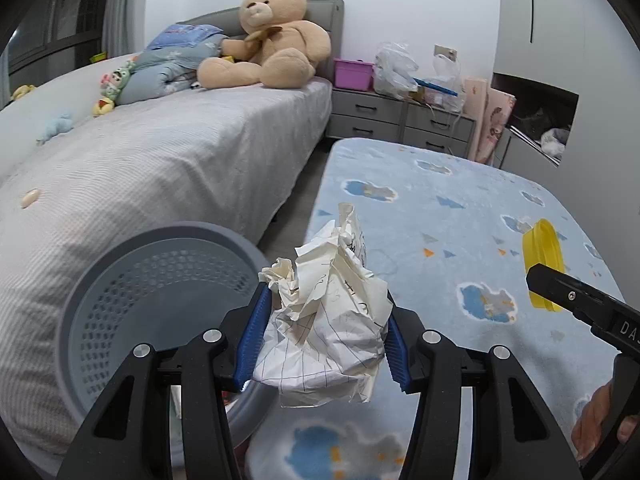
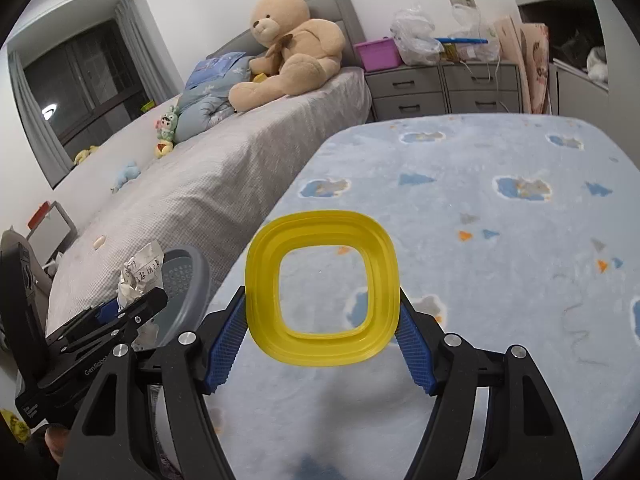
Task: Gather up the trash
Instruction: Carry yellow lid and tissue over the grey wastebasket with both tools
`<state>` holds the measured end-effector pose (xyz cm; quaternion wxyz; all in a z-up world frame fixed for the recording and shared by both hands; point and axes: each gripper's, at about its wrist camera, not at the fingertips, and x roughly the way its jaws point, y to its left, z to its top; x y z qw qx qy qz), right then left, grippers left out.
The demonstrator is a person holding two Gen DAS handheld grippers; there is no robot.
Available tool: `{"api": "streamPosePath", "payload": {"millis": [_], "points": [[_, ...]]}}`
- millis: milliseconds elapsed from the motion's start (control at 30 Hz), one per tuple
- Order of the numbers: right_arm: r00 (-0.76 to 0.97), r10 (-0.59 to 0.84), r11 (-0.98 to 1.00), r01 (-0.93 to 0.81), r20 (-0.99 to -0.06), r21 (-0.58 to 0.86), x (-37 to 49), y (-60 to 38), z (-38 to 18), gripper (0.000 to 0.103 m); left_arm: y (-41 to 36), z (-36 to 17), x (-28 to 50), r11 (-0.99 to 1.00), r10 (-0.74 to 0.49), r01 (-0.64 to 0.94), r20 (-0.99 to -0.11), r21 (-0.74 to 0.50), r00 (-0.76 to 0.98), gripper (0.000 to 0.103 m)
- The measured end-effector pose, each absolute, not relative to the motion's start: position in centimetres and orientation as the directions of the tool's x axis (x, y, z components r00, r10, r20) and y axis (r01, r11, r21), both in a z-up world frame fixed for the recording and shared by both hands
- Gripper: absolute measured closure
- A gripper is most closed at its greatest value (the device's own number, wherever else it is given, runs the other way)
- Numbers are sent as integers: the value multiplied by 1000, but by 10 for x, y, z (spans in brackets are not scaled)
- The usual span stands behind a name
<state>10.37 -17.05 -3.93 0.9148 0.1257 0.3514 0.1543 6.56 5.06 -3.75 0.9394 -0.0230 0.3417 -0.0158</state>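
Two grippers, each carrying one piece of trash. The left gripper (image 1: 324, 320) is clenched on one crumpled paper wad (image 1: 328, 312), held just beside the rim of one grey perforated bin (image 1: 120, 280). The right gripper (image 2: 322, 320) grasps one yellow plastic container (image 2: 322, 292) above the blue cloud-print blanket (image 2: 500, 240) — one teddy bear (image 2: 292, 40) sits on the bed.

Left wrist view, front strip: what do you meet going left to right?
Grey perforated basket → crumpled paper clamped in the left claw → yellow ring held at the right claw's tip.
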Motion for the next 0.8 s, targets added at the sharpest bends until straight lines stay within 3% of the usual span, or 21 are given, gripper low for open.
{"api": "streamPosePath", "payload": {"millis": [167, 433, 800], "points": [[734, 383, 919, -243, -561, 309, 86, -148, -9, 35, 67, -19, 42, 997, -50, 8, -611, -71, 790, 52], [735, 368, 929, -274, -569, 247, 75, -99, 29, 35, 116, -2, 18, 996, -35, -17, -587, -82, 809, 52], [703, 480, 877, -360, -525, 318, 88, -53, 46, 35, 162, 32, 7, 991, 85, -127, -559, -38, 825, 52]]}}
